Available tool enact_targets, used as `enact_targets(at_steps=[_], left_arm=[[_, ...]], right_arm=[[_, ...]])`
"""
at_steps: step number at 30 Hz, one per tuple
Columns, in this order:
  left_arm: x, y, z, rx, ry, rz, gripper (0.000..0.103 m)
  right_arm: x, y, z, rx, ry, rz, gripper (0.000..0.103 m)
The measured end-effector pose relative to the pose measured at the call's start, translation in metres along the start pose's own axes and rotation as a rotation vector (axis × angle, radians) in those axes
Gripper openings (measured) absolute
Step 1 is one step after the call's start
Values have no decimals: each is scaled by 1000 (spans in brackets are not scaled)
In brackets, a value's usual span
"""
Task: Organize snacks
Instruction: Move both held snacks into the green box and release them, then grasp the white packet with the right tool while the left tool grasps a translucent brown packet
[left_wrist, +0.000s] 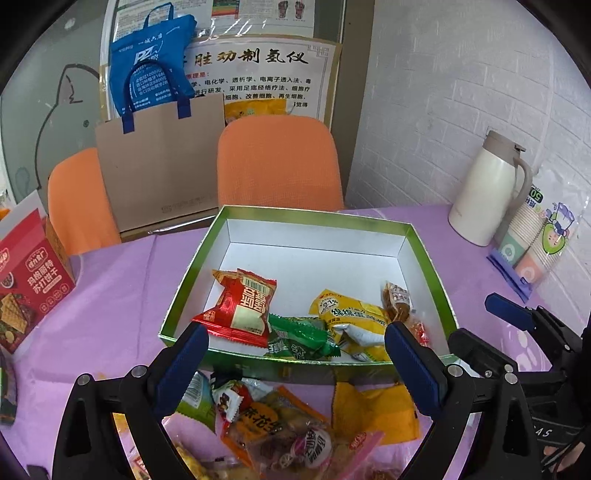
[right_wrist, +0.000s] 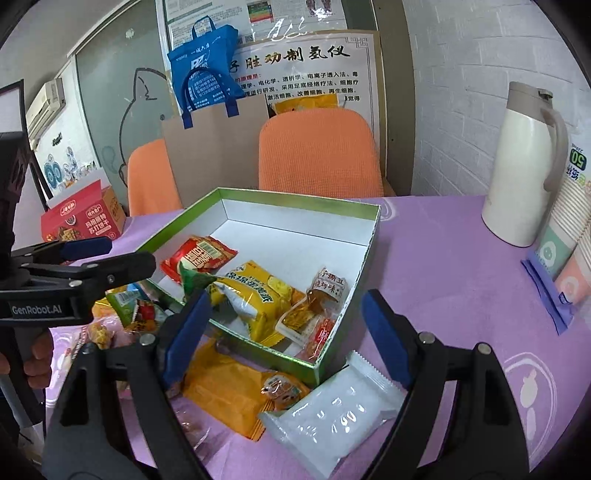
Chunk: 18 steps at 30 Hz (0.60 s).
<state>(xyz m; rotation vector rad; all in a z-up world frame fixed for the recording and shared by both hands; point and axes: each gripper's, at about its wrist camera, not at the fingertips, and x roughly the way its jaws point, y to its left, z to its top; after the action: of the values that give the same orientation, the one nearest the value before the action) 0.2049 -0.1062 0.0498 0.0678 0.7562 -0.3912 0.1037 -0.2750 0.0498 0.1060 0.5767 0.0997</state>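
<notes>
A green-rimmed box (left_wrist: 430, 254) (right_wrist: 373, 236) with a white inside stands on the purple table. In it lie a red packet (left_wrist: 242, 306) (right_wrist: 197, 256), a green packet (left_wrist: 299, 334), a yellow packet (left_wrist: 354, 317) (right_wrist: 255, 291) and a brown sweet (left_wrist: 397, 299) (right_wrist: 325, 291). Loose snacks (left_wrist: 280, 421) lie in front of the box, among them an orange packet (left_wrist: 376, 410) (right_wrist: 225, 391) and a white packet (right_wrist: 332, 410). My left gripper (left_wrist: 295, 354) is open above the loose pile, holding nothing. My right gripper (right_wrist: 284, 332) is open over the box's near corner, with the white packet below it.
A red biscuit box (left_wrist: 29, 291) (right_wrist: 85, 218) stands at the table's left. A white thermos (left_wrist: 487, 192) (right_wrist: 524, 166) and a sleeve of paper cups (left_wrist: 535, 240) (right_wrist: 569, 236) stand at the right. Two orange chairs (left_wrist: 279, 162) and a brown paper bag (left_wrist: 159, 166) are behind the table.
</notes>
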Motion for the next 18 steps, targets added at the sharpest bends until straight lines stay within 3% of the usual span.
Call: enact_targets(at_steps=[7,11,15,18], left_arm=[[-62,-14,-23,39,-21,-6,98],[-84,-21,-55,54,-32,-71,98],[-86,-29,-92,36,-26,-125,98],[-72,-35,-118,-2,27,-184,98]], right_arm=[[-56,1,-18,-22,-12,24,89],[-79,-11,-42,20,11,32,89],[-81,-23,-77,91,72,6,89],[-76,-31,-101,139,118,-7,89]])
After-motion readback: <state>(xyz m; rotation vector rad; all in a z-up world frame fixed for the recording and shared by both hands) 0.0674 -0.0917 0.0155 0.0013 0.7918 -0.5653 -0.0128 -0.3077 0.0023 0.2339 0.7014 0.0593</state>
